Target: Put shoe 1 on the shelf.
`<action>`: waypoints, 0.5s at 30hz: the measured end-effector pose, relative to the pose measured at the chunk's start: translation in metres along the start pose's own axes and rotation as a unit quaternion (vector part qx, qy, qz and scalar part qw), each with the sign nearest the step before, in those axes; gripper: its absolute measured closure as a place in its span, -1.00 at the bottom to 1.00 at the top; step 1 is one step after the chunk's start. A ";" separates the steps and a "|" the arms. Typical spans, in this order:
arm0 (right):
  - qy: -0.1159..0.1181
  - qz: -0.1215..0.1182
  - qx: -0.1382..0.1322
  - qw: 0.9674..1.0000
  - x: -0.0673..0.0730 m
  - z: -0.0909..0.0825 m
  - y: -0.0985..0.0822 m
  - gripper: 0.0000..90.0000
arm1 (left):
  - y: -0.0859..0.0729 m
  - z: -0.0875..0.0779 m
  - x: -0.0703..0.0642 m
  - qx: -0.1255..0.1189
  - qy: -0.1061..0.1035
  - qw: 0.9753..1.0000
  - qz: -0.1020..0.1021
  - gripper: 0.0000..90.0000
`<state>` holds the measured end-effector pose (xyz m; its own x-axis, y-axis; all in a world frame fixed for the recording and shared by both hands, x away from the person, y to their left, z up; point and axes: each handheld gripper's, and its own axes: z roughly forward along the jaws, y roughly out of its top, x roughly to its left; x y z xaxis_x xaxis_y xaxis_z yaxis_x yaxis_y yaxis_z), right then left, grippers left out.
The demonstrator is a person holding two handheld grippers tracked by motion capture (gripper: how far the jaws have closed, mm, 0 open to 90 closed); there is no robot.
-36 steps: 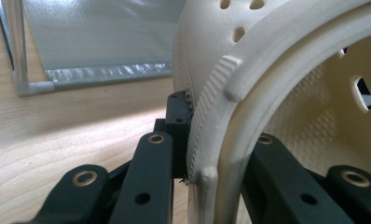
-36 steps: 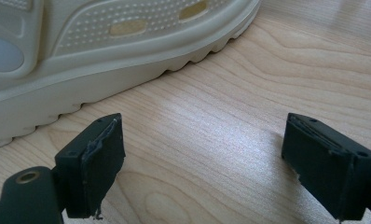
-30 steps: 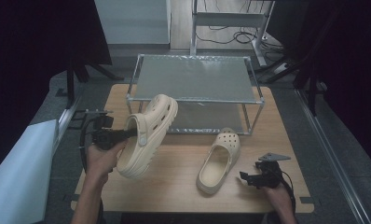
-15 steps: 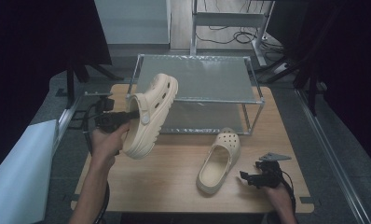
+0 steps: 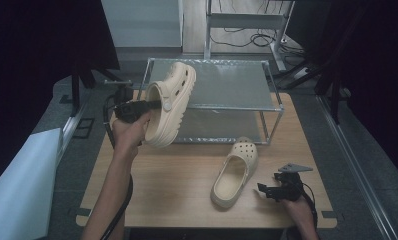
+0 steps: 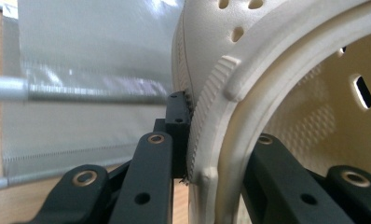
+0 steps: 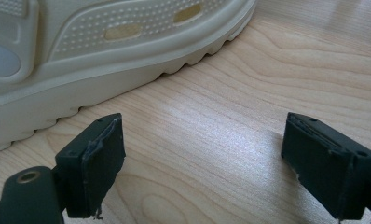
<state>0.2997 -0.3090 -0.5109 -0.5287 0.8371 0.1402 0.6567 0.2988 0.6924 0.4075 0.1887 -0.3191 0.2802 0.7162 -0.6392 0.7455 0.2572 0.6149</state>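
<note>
My left gripper (image 5: 148, 105) is shut on the side wall of a cream clog (image 5: 169, 102), holding it in the air, tilted, at the left front corner of a metal shelf rack (image 5: 212, 105). In the left gripper view the clog's ribbed rim (image 6: 211, 121) is pinched between the black jaws. A second cream clog (image 5: 234, 172) lies on the wooden table (image 5: 172, 190), toe pointing away. My right gripper (image 5: 265, 190) rests low on the table just right of that clog, jaws wide apart; its own view shows the clog's sole edge (image 7: 109, 60) ahead of the open gripper (image 7: 207, 168).
The rack has a grey mesh top shelf (image 5: 227, 82) and a lower shelf (image 5: 217, 127) at table level. A pale board (image 5: 22, 185) leans off the table's left side. Dark curtains and cables stand beyond the rack.
My left gripper has lifted the clog up and away, from above the table's left part to the rack's top left corner. The right gripper and the second clog have stayed put.
</note>
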 end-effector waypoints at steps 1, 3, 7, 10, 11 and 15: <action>0.000 0.000 0.000 1.000 0.000 0.000 0.000 -0.72 | 0.003 0.003 0.000 -0.002 0.001 1.000 -0.004 0.73; 0.001 0.001 0.000 1.000 0.000 0.000 0.000 -0.72 | 0.008 0.008 0.000 -0.006 0.003 1.000 -0.012 0.73; 0.001 0.001 0.000 1.000 0.000 0.000 0.000 -0.72 | 0.019 0.018 -0.001 -0.016 0.004 1.000 -0.024 0.73; 0.003 0.002 0.000 1.000 -0.001 0.000 0.000 -0.71 | 0.028 0.027 -0.005 -0.020 0.009 0.999 -0.023 0.73; 0.003 0.002 0.000 1.000 -0.001 0.000 0.000 -0.71 | 0.031 0.030 -0.006 -0.021 0.009 0.999 -0.023 0.73; 0.004 0.003 -0.001 1.000 -0.001 0.000 0.000 -0.71 | 0.042 0.045 -0.008 -0.020 0.021 0.999 -0.023 0.72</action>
<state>0.3002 -0.3101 -0.5109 -0.5287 0.8354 0.1501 0.6594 0.2929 0.6924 0.4639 0.1641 -0.3092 0.2197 0.7292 -0.6481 0.7321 0.3159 0.6036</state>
